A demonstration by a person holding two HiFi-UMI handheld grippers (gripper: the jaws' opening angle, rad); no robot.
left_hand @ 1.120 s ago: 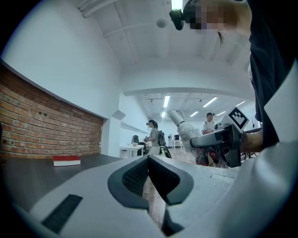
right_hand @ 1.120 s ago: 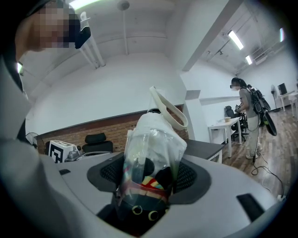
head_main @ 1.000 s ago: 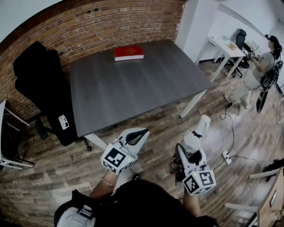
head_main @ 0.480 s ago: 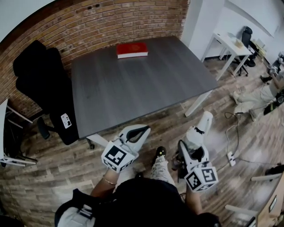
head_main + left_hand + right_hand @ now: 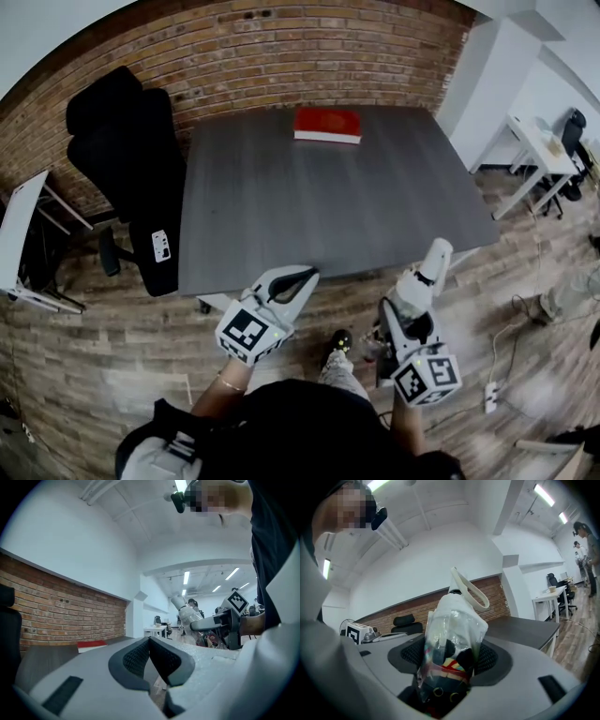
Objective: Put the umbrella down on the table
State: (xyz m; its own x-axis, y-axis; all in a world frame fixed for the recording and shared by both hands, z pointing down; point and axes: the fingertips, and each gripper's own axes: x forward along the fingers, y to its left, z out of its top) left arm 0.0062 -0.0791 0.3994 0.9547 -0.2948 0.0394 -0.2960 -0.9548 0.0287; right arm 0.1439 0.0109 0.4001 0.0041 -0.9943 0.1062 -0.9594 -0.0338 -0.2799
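My right gripper (image 5: 405, 319) is shut on a folded umbrella (image 5: 424, 272) and holds it over the wooden floor, just short of the dark grey table's (image 5: 328, 206) near edge. In the right gripper view the umbrella (image 5: 452, 634) sits in a clear plastic sleeve between the pads of the gripper (image 5: 450, 656), its white end and strap loop pointing away. My left gripper (image 5: 298, 275) hovers beside it, also short of the table edge. Seen from the left gripper view, that gripper (image 5: 150, 641) is shut with its pads meeting on nothing.
A red book (image 5: 326, 125) lies at the table's far edge by the brick wall. A black office chair (image 5: 131, 169) stands at the table's left. A white desk (image 5: 530, 150) is at the far right, and a power strip (image 5: 489, 397) lies on the floor.
Both grippers have moved toward the table, which now lies straight ahead and closer. The umbrella stays in the right gripper. The person at the far right has almost left the view.
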